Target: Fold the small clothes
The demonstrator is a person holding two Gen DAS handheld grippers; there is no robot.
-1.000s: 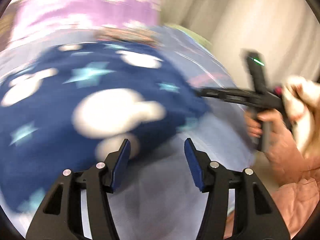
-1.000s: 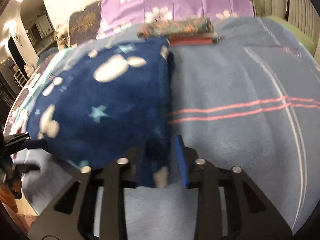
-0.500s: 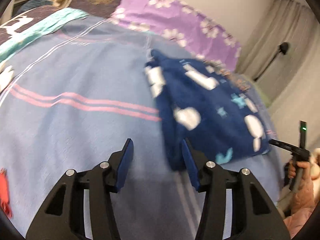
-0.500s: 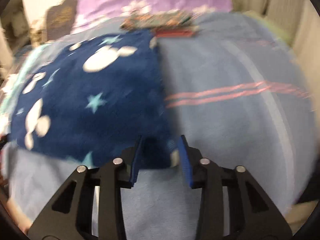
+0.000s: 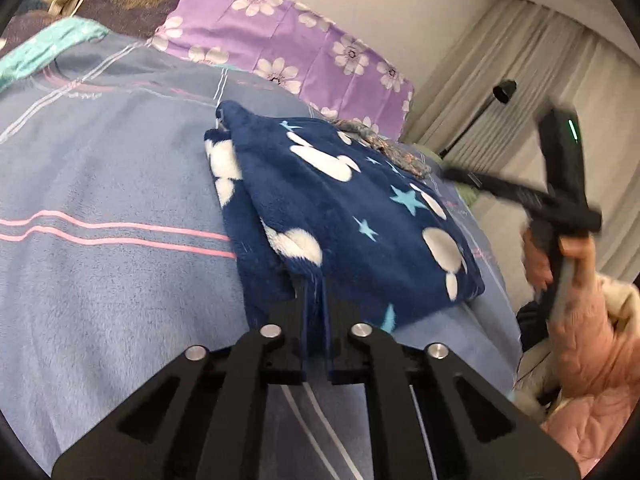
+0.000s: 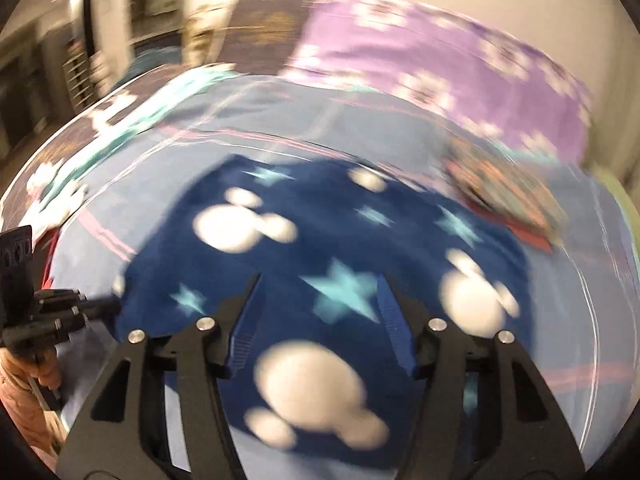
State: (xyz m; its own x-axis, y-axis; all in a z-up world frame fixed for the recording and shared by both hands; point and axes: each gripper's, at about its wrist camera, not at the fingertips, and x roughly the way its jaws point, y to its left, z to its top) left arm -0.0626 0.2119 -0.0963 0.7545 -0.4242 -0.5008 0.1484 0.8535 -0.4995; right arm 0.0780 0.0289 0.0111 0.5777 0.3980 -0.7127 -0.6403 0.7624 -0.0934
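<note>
The blue fleece point(image 5: 352, 216) lies partly folded on the bed point(image 5: 112, 280), the left tongs point(image 5: 316, 320) clenched on its near edge, the right tongs point(image 6: 320, 320) opening, holding nothing, so more folding probably remains.

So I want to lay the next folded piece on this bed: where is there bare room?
The bare blue blanket left of the navy fleece, below the purple pillow, is free. It is crowded right of the fleece, where a small folded stack lies and the right hand-held gripper is opening above.
</note>
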